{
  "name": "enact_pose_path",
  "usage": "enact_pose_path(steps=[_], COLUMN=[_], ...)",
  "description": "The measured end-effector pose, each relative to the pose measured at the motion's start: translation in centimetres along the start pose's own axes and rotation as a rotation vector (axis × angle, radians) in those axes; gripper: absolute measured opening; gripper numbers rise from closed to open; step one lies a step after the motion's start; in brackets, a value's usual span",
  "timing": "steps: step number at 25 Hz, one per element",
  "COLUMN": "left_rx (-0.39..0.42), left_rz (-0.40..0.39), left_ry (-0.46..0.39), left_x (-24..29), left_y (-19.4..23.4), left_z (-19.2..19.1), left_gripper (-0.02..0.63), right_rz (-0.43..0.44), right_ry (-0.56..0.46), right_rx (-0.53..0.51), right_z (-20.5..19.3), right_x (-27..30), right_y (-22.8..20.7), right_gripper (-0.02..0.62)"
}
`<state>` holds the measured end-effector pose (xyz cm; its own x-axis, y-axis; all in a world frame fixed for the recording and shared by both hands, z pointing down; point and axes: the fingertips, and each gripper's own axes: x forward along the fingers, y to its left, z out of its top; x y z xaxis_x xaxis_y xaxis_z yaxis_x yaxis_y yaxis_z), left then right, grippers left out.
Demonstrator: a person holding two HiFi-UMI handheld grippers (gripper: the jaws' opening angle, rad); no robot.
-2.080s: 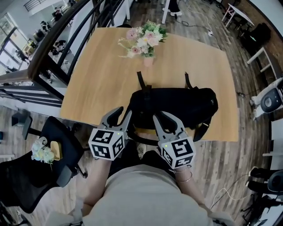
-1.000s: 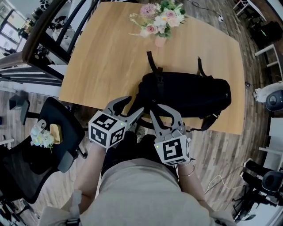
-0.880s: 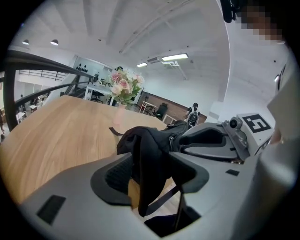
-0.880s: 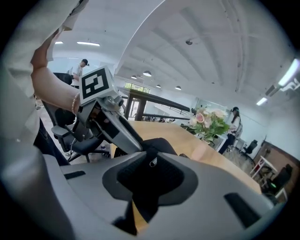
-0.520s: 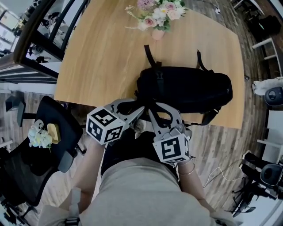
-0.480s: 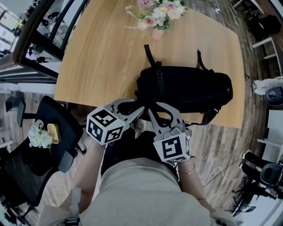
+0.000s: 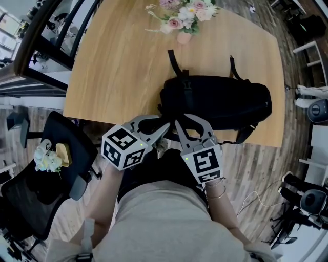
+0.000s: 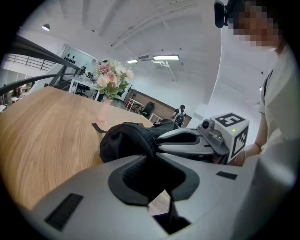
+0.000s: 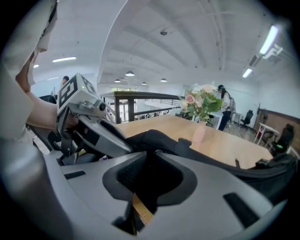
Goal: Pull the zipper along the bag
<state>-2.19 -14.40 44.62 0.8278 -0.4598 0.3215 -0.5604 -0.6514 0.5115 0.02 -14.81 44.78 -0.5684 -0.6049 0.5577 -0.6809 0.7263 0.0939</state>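
A black bag (image 7: pixel 220 102) lies along the near edge of the wooden table (image 7: pixel 113 66). Both grippers meet at its near left corner. My left gripper (image 7: pixel 165 127) has just been closing, and its jaws (image 8: pixel 151 157) now pinch a fold of the bag's black fabric (image 8: pixel 124 140). My right gripper (image 7: pixel 177 122) sits right beside it, its jaws (image 9: pixel 152 152) closing a little further on black bag material, where a small metal zipper part (image 9: pixel 156 150) shows. Whether the pads hold the pull or the fabric is hidden.
A vase of pink and white flowers (image 7: pixel 184 15) stands at the table's far side. Two bag straps (image 7: pixel 174 64) trail toward it. A black chair (image 7: pixel 51 174) with a small bouquet stands at the left, and stools and equipment stand on the wood floor at the right.
The left gripper's jaws went from wide open to pinched on the bag's near corner. The right gripper stayed at the same corner, rolled slightly.
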Motion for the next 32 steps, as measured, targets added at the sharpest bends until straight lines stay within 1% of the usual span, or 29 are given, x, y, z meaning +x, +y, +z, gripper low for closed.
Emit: enact_pose_path(steps=[3, 10, 13, 15, 17, 19, 22, 25, 29, 32], left_rx=[0.004, -0.002, -0.001, 0.002, 0.005, 0.013, 0.026, 0.020, 0.021, 0.023], left_rz=[-0.007, -0.017, -0.021, -0.022, -0.025, -0.027, -0.029, -0.037, -0.049, -0.056], left_ry=[0.005, 0.020, 0.026, 0.031, 0.036, 0.043, 0.054, 0.053, 0.057, 0.060], left_x=[0.2, 0.6, 0.6, 0.7, 0.7, 0.8, 0.9, 0.9, 1.0, 0.9], left_y=[-0.1, 0.2, 0.2, 0.2, 0.1, 0.0, 0.0, -0.1, -0.2, -0.2], left_z=[0.0, 0.0, -0.1, -0.1, -0.1, -0.1, -0.2, -0.2, -0.1, -0.1], left_gripper=[0.060, 0.058, 0.058, 0.058, 0.057, 0.057, 0.055, 0.055, 0.055, 0.055], right_rz=[-0.013, -0.058, -0.053, -0.041, -0.040, -0.053, -0.087, -0.129, -0.163, -0.189], right_ry=[0.006, 0.009, 0.006, 0.003, 0.006, 0.017, 0.031, 0.029, 0.043, 0.048], right_rx=[0.074, 0.192, 0.278, 0.315, 0.304, 0.262, 0.212, 0.197, 0.168, 0.113], right_z=[-0.4, -1.4, -1.9, -2.2, -2.2, -2.1, -2.2, -2.0, -1.9, -1.7], right_x=[0.3, 0.5, 0.6, 0.7, 0.8, 1.0, 1.1, 0.7, 0.4, 0.0], right_y=[-0.4, -1.2, -1.4, -1.4, -1.4, -1.4, -1.4, -1.8, -2.1, -2.1], right_gripper=[0.069, 0.066, 0.067, 0.069, 0.069, 0.066, 0.064, 0.084, 0.063, 0.052])
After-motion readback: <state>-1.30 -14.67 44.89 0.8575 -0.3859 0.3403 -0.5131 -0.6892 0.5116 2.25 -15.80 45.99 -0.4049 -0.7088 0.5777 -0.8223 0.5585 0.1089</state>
